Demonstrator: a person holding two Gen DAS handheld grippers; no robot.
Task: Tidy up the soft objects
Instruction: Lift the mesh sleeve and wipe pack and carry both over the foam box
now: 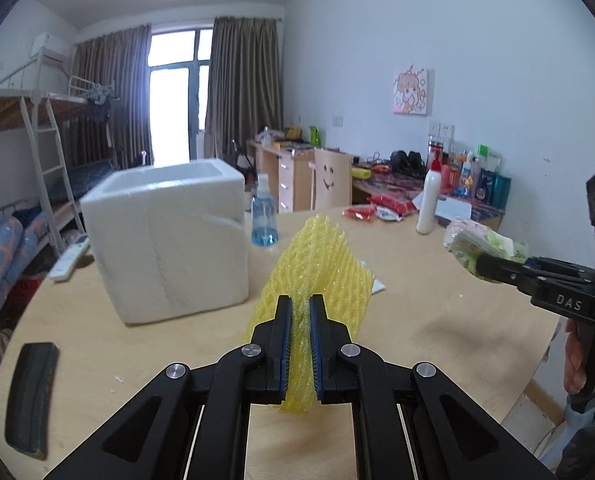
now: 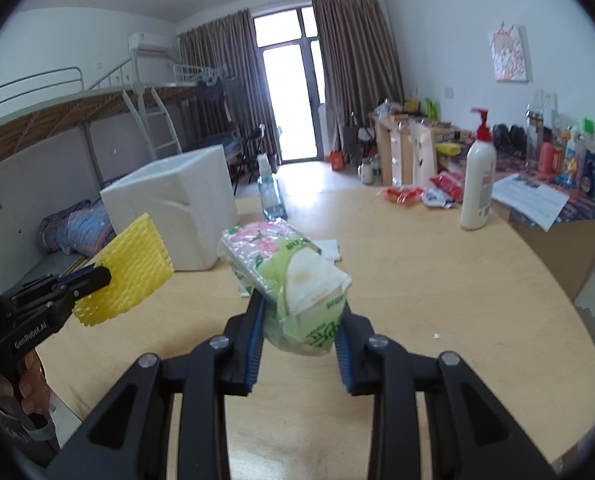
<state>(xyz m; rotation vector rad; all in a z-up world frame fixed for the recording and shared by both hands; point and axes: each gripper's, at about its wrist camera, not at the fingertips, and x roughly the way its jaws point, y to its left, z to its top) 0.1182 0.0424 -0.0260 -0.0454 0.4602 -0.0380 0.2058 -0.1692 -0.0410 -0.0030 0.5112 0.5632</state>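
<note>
- Above the round wooden bench (image 1: 437,292), the left gripper (image 1: 301,344) has its fingers pinching a yellow foam net (image 1: 313,264).
- To its right, the right gripper (image 2: 301,340) clamps a tissue pack (image 2: 293,276), also lifted.
- Ahead left stands a white foam box (image 1: 165,236), open-topped, with a blue spray bottle (image 1: 264,216) beside it.
- Far right: a white pump bottle (image 2: 477,188) and red packets (image 2: 405,194).
- Bare bench lies between box and bottle; its curved edge falls away right.

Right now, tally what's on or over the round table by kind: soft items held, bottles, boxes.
Soft items held: 2, the yellow foam net in the left gripper and the tissue pack in the right gripper
Bottles: 2, the blue spray bottle and the white pump bottle
Boxes: 1, the white foam box
Total: 5
</note>
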